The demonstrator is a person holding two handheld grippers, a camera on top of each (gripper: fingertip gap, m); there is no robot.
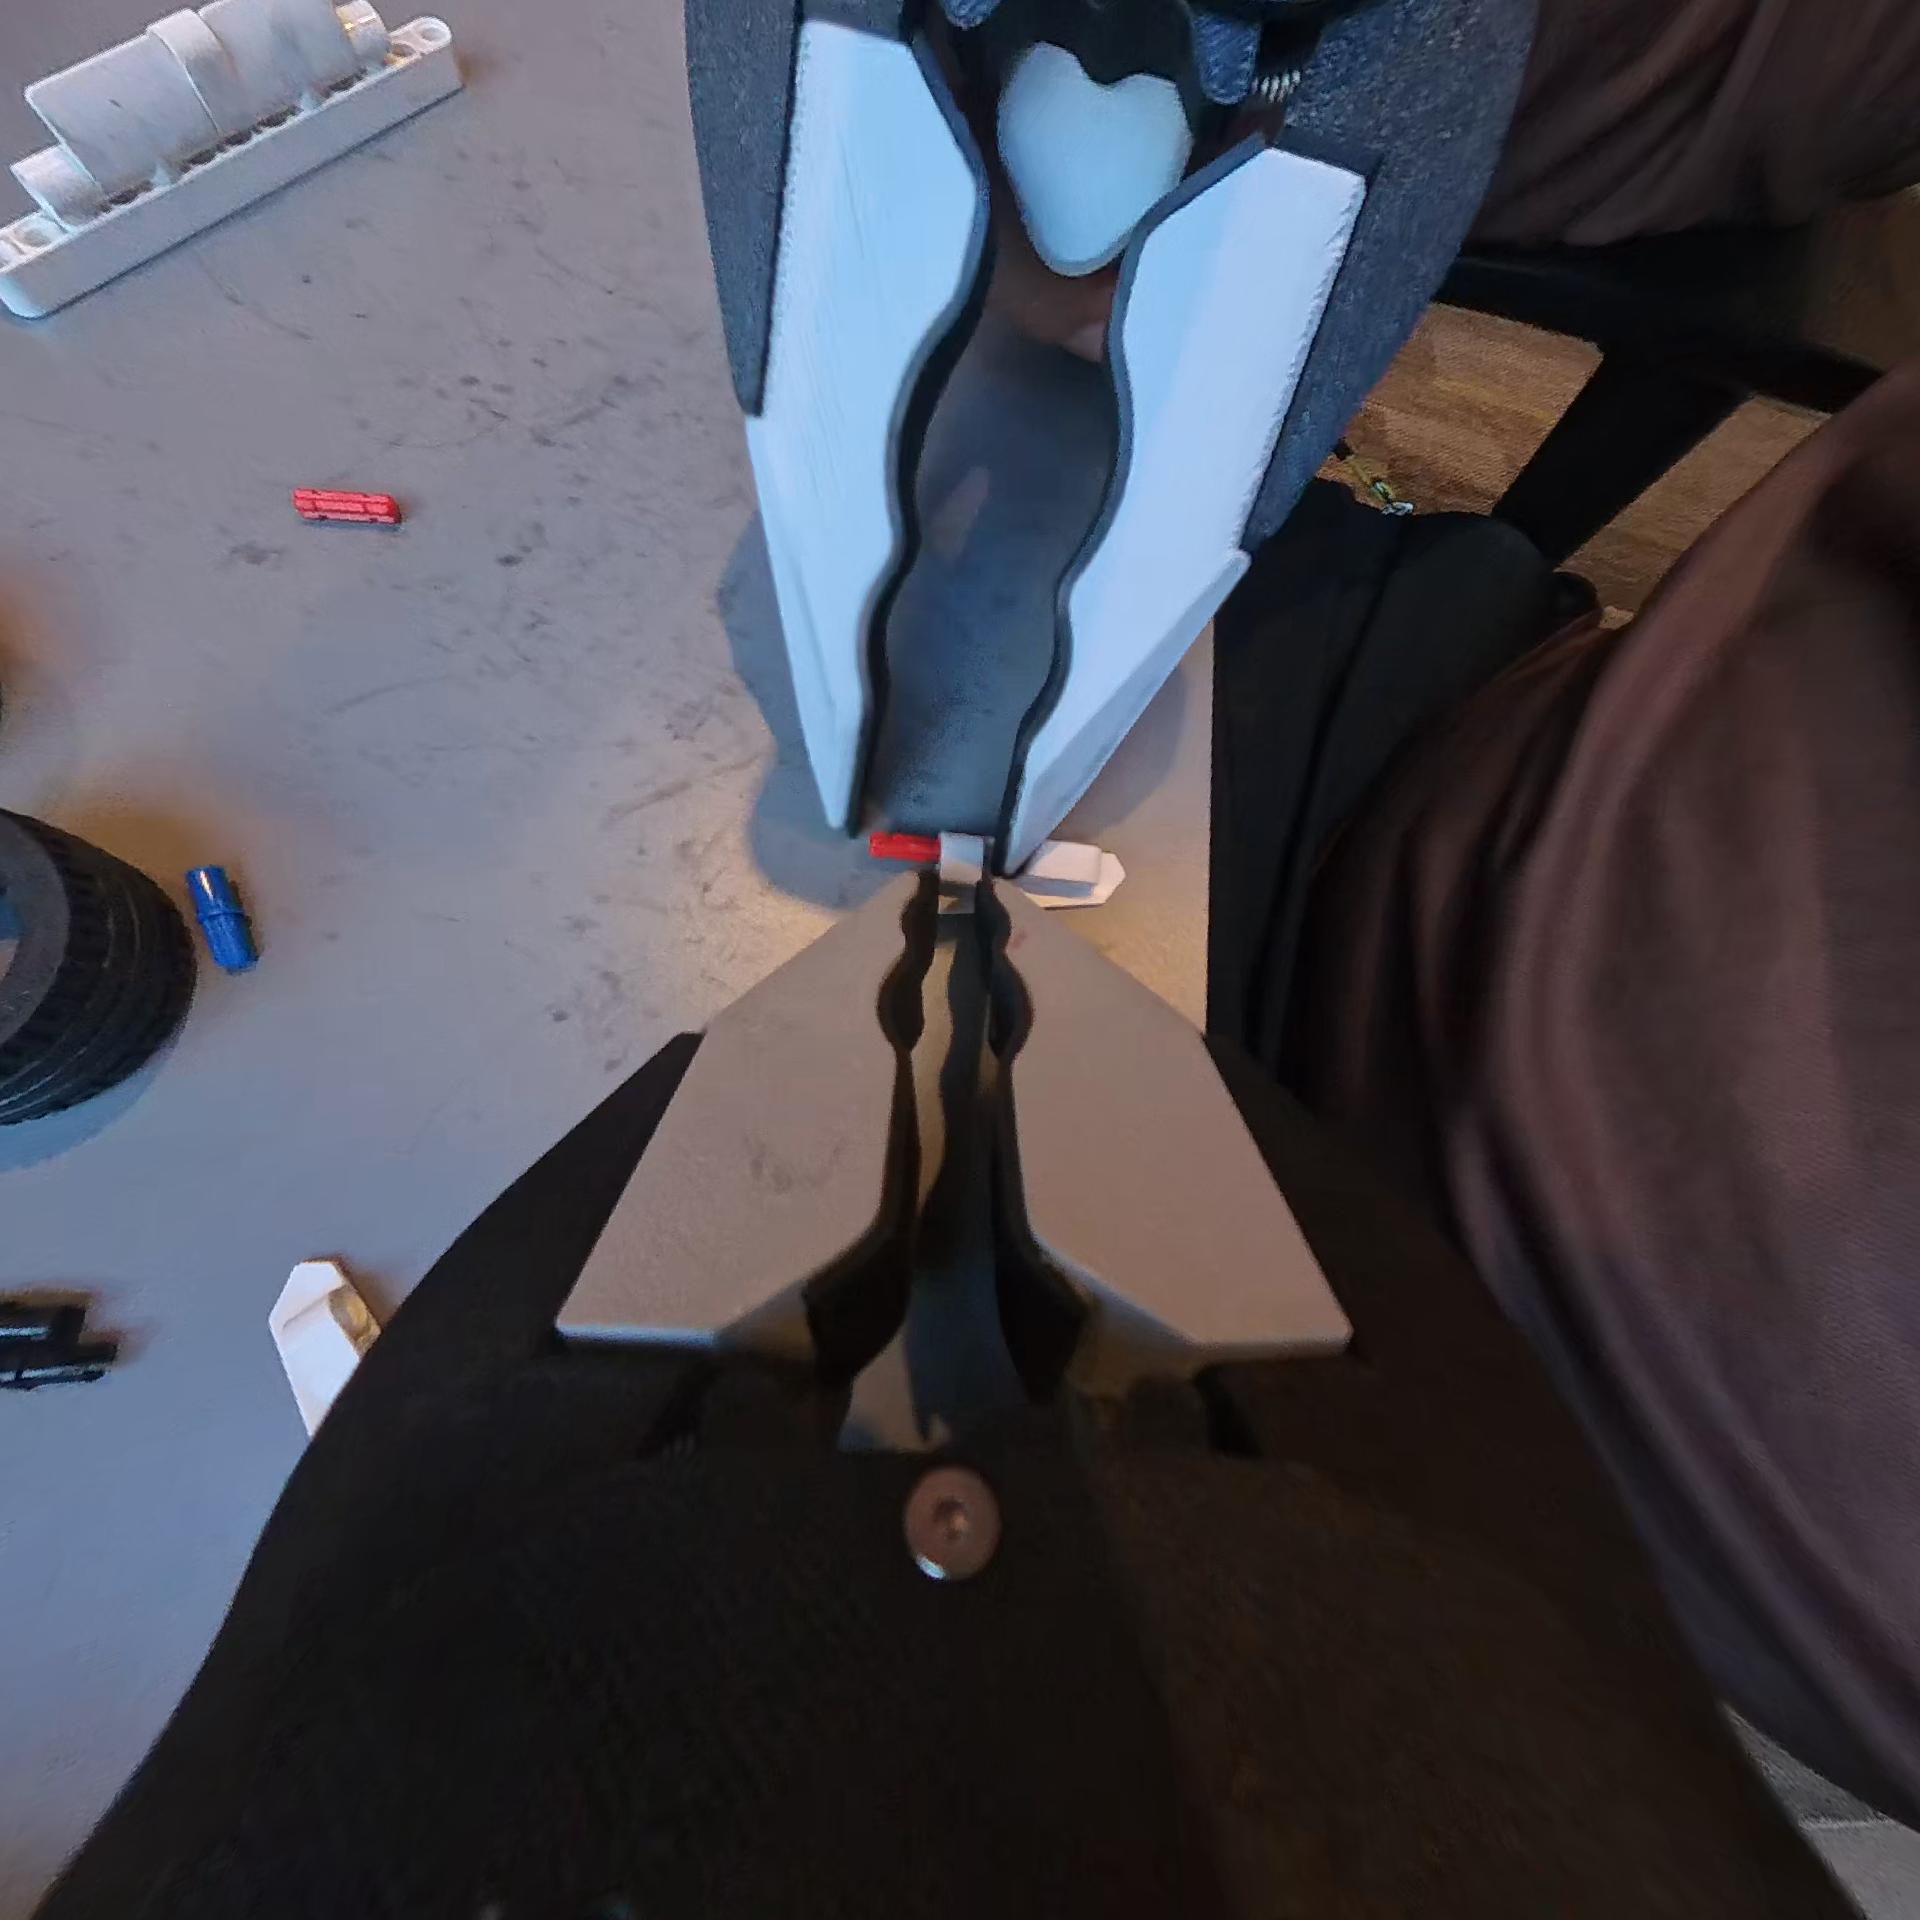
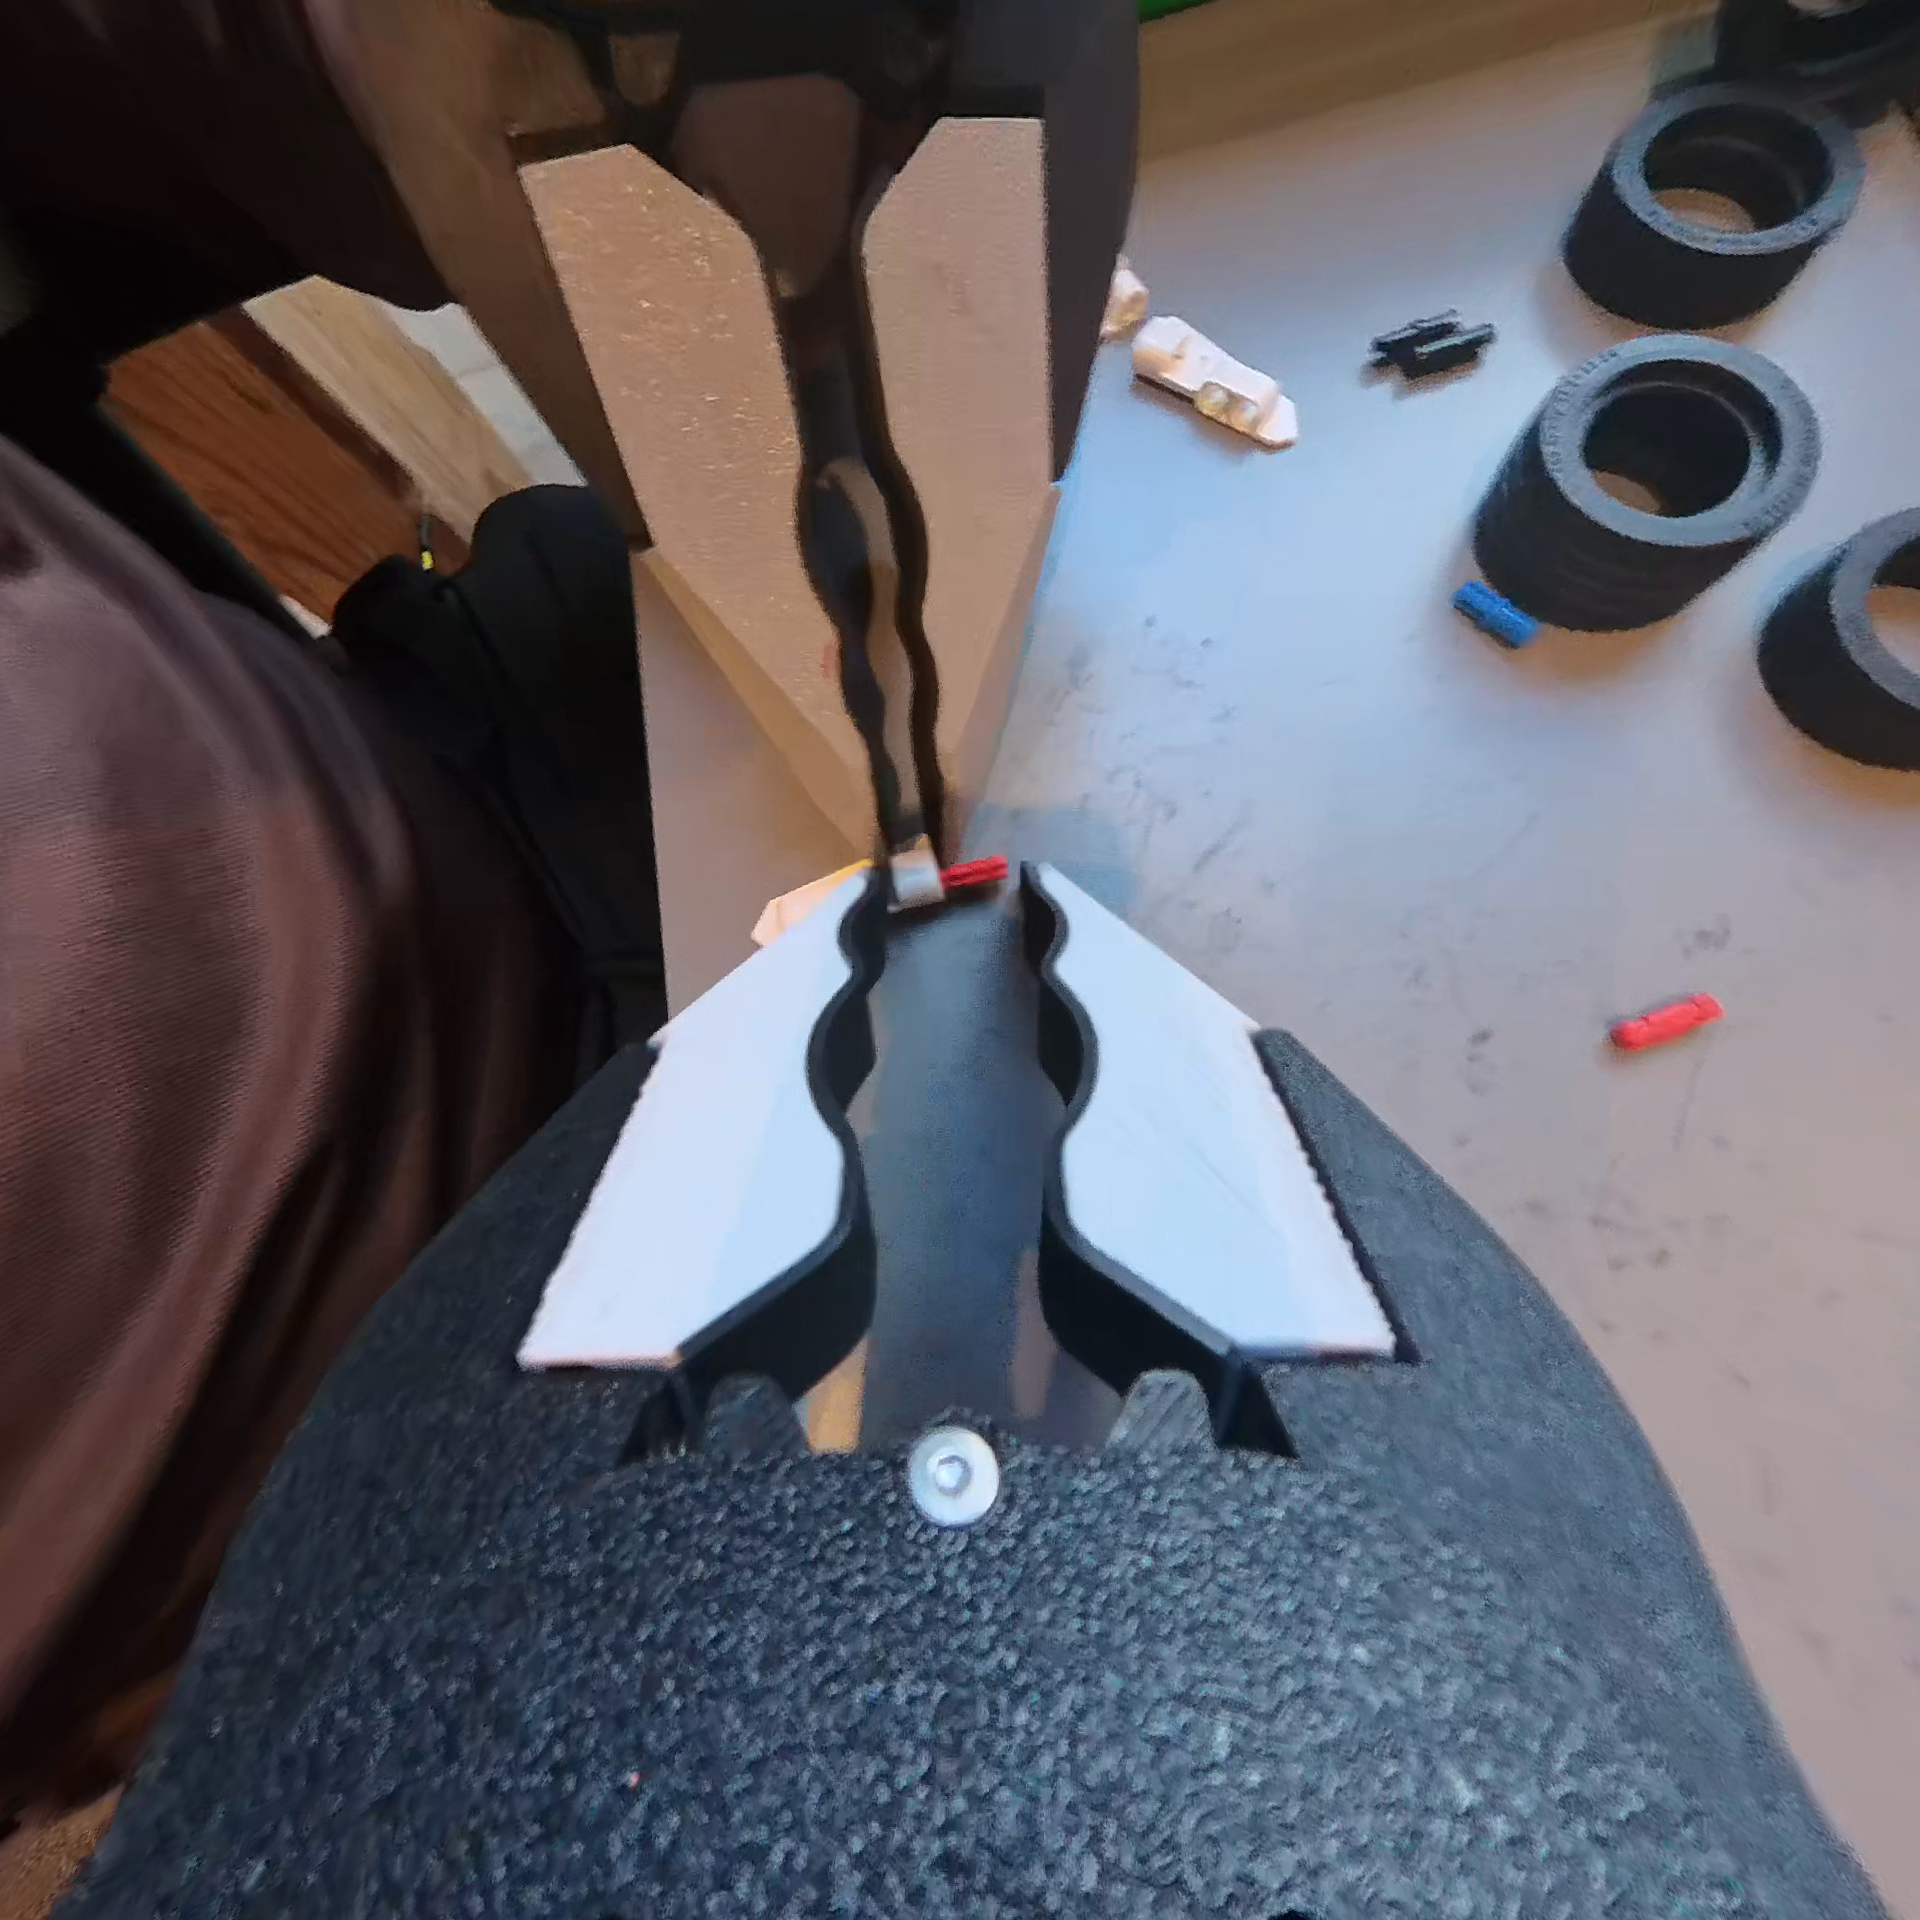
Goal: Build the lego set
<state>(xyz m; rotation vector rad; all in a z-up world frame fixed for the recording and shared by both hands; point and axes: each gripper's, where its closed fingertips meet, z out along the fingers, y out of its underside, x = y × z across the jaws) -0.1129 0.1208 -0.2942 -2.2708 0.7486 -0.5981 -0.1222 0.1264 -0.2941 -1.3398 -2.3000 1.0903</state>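
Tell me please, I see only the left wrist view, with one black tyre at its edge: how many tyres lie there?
Observer: At least three: a far tyre, a middle tyre and a near tyre, all with the hole up.
Operator: My tongs half hide a white piece. Is it free?
Observer: Yes, the white piece lies flat on the table, apart from the black connector.
Operator: Are the right tongs open?
Observer: Yes, the right tongs are open; the red pin in the grey piece points between their tips.
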